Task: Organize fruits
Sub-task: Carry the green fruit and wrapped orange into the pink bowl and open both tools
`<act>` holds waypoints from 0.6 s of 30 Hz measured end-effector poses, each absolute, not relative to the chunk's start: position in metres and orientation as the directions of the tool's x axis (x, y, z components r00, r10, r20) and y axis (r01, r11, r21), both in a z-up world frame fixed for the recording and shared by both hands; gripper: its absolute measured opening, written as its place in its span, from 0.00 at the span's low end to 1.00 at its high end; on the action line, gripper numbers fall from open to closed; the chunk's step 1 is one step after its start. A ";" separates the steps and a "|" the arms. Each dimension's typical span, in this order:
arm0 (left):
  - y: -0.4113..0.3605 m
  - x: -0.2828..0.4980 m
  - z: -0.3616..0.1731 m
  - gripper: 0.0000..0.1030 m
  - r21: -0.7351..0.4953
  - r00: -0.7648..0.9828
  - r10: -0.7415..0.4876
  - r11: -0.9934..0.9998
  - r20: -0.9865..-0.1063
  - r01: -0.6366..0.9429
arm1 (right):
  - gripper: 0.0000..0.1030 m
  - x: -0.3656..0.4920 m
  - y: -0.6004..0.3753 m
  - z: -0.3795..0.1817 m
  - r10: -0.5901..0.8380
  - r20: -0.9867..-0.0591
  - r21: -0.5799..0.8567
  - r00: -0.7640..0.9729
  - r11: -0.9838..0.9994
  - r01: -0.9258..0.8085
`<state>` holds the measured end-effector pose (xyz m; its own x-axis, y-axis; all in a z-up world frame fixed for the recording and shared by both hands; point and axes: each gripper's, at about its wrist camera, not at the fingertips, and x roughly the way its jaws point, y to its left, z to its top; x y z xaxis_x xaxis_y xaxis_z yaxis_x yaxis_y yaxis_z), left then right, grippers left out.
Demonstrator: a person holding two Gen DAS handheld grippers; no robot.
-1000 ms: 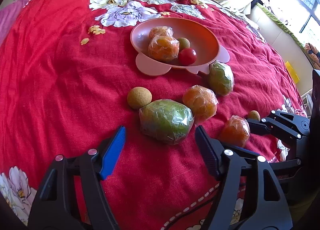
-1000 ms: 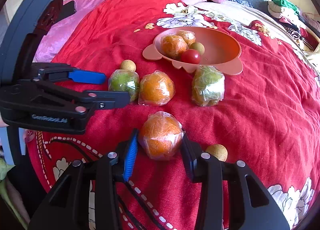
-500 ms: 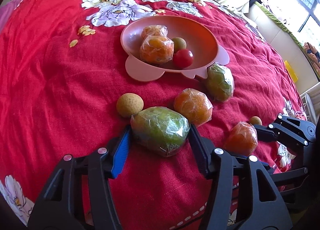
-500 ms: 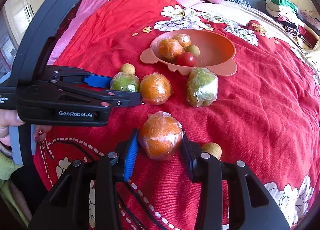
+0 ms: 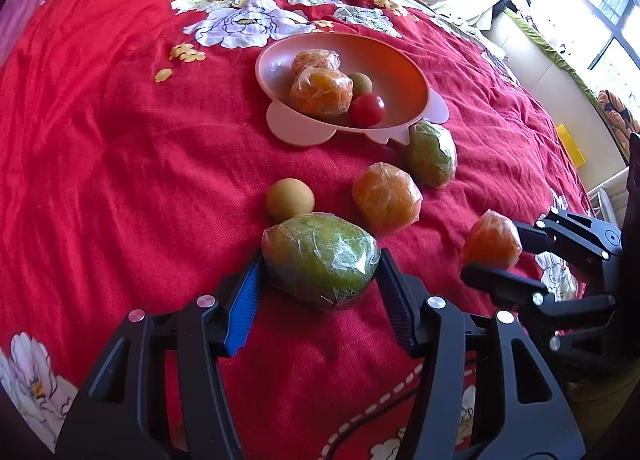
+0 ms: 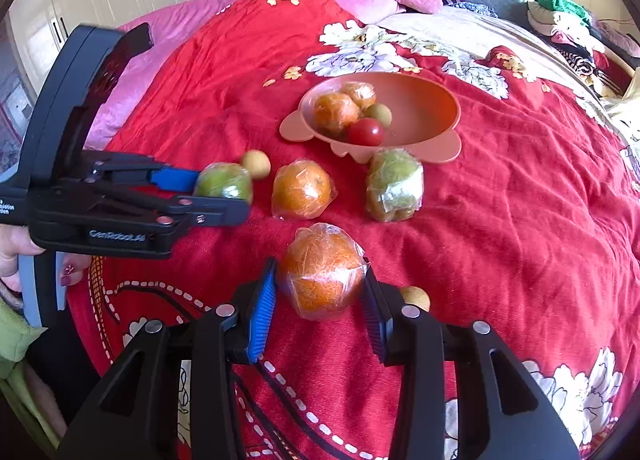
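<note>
Five wrapped oranges show: two in the pink bowl (image 6: pixel 440 99), at (image 5: pixel 321 91) and (image 5: pixel 314 59), and three on the red bedspread (image 5: pixel 120 179), at (image 5: pixel 386 195), (image 5: pixel 492 240) and (image 6: pixel 322 272).

Two wrapped green fruits (image 5: pixel 320 260) (image 5: pixel 432 153).

Three small round tan fruits (image 5: pixel 290 199) (image 5: pixel 362 83) (image 6: pixel 416 297).

One red tomato (image 5: pixel 367 109).

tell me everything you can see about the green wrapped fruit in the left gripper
The green wrapped fruit is a rounded, mottled green piece sealed in crinkled clear plastic film that glints in the light. It sits between the pads of the left gripper, which are closed against its two sides, low over the red bedspread. A small tan round fruit lies right behind it, seemingly touching.
</note>
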<state>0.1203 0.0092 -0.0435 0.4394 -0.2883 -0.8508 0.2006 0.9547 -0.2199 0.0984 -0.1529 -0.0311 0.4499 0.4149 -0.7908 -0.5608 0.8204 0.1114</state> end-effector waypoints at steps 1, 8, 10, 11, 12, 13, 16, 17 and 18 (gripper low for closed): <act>0.011 0.118 -0.041 0.46 -0.219 0.443 -0.287 0.955 -0.849 0.198 | 0.37 0.099 -0.154 -0.030 0.414 -0.789 0.110 0.454 0.822 -0.558; 0.020 0.112 -0.024 0.46 -0.210 0.479 -0.275 0.960 -0.834 0.187 | 0.37 0.102 -0.163 -0.017 0.411 -0.775 0.105 0.481 0.834 -0.542; 0.021 0.112 -0.019 0.46 -0.206 0.489 -0.272 0.961 -0.829 0.187 | 0.37 0.104 -0.166 -0.014 0.408 -0.770 0.104 0.491 0.839 -0.535; 0.022 0.112 -0.017 0.46 -0.205 0.495 -0.271 0.961 -0.826 0.185 | 0.37 0.105 -0.168 -0.012 0.408 -0.768 0.104 0.494 0.840 -0.532; 0.022 0.112 -0.015 0.46 -0.206 0.497 -0.272 0.961 -0.824 0.185 | 0.37 0.105 -0.169 -0.011 0.406 -0.767 0.103 0.497 0.842 -0.529; 0.023 0.112 -0.014 0.46 -0.207 0.498 -0.274 0.961 -0.823 0.186 | 0.37 0.105 -0.169 -0.010 0.405 -0.766 0.102 0.500 0.843 -0.528; 0.022 0.112 -0.010 0.46 -0.205 0.505 -0.273 0.961 -0.819 0.187 | 0.37 0.106 -0.171 -0.007 0.402 -0.763 0.098 0.506 0.846 -0.524; 0.022 0.112 -0.008 0.46 -0.204 0.507 -0.273 0.961 -0.817 0.188 | 0.37 0.106 -0.172 -0.006 0.402 -0.761 0.097 0.509 0.847 -0.523; 0.021 0.112 -0.008 0.46 -0.204 0.508 -0.273 0.961 -0.817 0.188 | 0.37 0.107 -0.172 -0.006 0.401 -0.760 0.096 0.511 0.847 -0.522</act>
<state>0.1121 0.0215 -0.0077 0.5083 -0.2729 -0.8168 0.1883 0.9607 -0.2038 0.1066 -0.1723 -0.0058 0.5105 0.4013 -0.7605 -0.5225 0.8472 0.0963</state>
